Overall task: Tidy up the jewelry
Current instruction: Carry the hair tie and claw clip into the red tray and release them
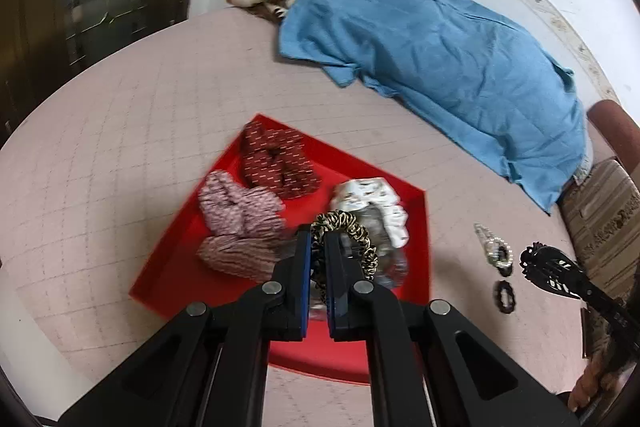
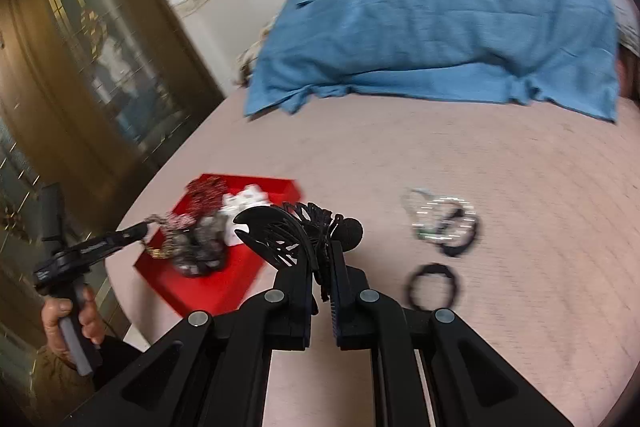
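Observation:
My left gripper (image 1: 318, 239) is shut on a gold-and-black patterned scrunchie (image 1: 352, 233) and holds it over the red tray (image 1: 168, 267). In the tray lie a dark red scrunchie (image 1: 276, 159), a pink striped scrunchie (image 1: 240, 227) and a white printed scrunchie (image 1: 372, 199). My right gripper (image 2: 324, 247) is shut on a black claw hair clip (image 2: 288, 231), held above the bed to the right of the tray (image 2: 224, 287). The clip also shows in the left wrist view (image 1: 552, 267).
On the pink quilted bed (image 1: 120, 147) right of the tray lie a clear beaded clip with a black tie (image 2: 444, 223) and a black hair tie (image 2: 434, 285). A blue shirt (image 1: 440, 59) covers pillows at the back. A wooden cabinet (image 2: 80, 67) stands left.

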A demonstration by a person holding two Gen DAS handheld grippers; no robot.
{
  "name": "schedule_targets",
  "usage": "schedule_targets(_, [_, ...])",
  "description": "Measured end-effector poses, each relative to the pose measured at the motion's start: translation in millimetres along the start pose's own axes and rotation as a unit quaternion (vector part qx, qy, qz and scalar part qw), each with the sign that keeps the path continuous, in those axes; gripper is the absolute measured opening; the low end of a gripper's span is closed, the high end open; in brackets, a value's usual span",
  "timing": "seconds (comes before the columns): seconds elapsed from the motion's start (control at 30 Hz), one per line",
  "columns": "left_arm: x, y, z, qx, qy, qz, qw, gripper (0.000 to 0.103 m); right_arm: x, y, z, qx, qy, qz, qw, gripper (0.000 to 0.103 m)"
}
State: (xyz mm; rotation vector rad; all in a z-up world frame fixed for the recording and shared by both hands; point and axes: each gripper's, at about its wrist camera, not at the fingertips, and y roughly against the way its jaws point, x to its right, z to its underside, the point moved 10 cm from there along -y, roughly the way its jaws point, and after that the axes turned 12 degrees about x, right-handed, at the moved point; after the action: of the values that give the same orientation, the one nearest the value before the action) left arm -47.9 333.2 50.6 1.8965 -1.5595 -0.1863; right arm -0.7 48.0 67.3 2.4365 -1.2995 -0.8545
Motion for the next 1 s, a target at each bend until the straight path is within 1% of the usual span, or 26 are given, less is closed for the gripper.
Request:
schedule_targets(0.17, [-21, -8, 13, -0.026, -0.009, -0.034, 0.9991, 0.006, -56, -30, 13, -0.027, 0.027, -0.037, 0.999, 0.008])
schedule_targets(0.27, [-34, -14, 20, -0.041, -0.017, -0.062, 0.9971, 0.006, -85, -50, 27, -0.048, 0.046, -0.054, 0.996, 0.008])
schedule_targets(0.3, [-41, -17, 23, -0.046, -0.021, -0.077, 0.9957, 0.006, -95, -58, 33, -0.057, 0.053, -0.059, 0.995, 0.008])
schedule_targets(0.37, [-52, -19, 25, -0.053, -0.022, -0.097, 0.9936, 0.006, -109, -71, 45, -0.073, 0.065, -0.067, 0.993, 0.008])
schedule_targets(0.47, [-67, -22, 28, -0.060, -0.018, -0.119, 0.9910, 0.006, -129, -93, 70, -0.101, 0.082, -0.075, 0.989, 0.008])
schedule_targets(0.53, [-75, -24, 29, -0.063, -0.019, -0.134, 0.9888, 0.006, -135, -103, 82, -0.116, 0.089, -0.077, 0.986, 0.008])
schedule_targets(0.7, [-81, -26, 27, -0.057, -0.022, -0.143, 0.9878, 0.006, -147, -122, 108, -0.143, 0.094, -0.080, 0.982, 0.008])
schedule_targets(1.0, [-80, -31, 25, -0.055, -0.021, -0.148, 0.9872, 0.006, -161, -124, 114, -0.144, 0.100, -0.090, 0.980, 0.008])
